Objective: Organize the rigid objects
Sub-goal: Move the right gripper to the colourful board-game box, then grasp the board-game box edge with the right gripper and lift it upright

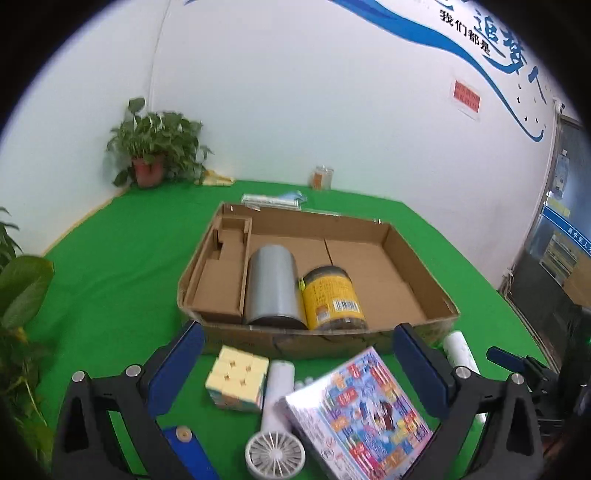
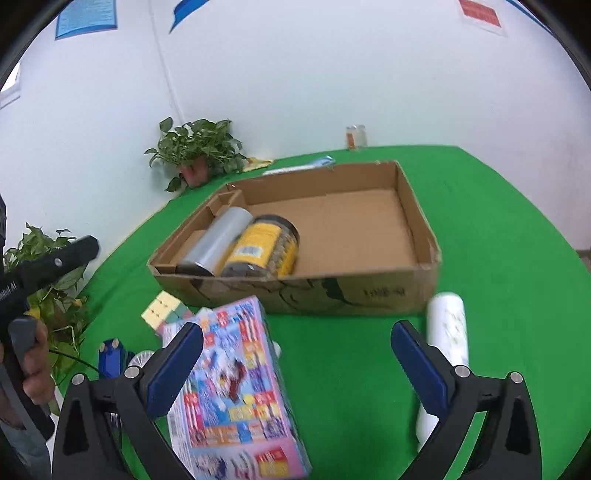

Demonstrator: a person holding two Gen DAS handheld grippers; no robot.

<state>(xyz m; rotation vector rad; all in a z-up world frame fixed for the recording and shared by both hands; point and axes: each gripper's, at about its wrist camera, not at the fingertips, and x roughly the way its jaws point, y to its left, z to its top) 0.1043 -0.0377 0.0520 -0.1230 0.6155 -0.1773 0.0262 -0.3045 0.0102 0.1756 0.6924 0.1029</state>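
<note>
Both tongs (image 1: pixel 295 363) (image 2: pixel 295 354) wide open, tilted downward

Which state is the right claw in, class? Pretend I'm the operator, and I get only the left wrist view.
Observer: Open. The right claw has its pads wide apart and grips nothing.
Operator: Who holds the left claw?
Observer: A hand grips its handle at the right wrist picture's left edge.
Operator: Anything on the wall outside my frame?
Observer: A blue poster hangs high up, left of the potted plant.
</note>
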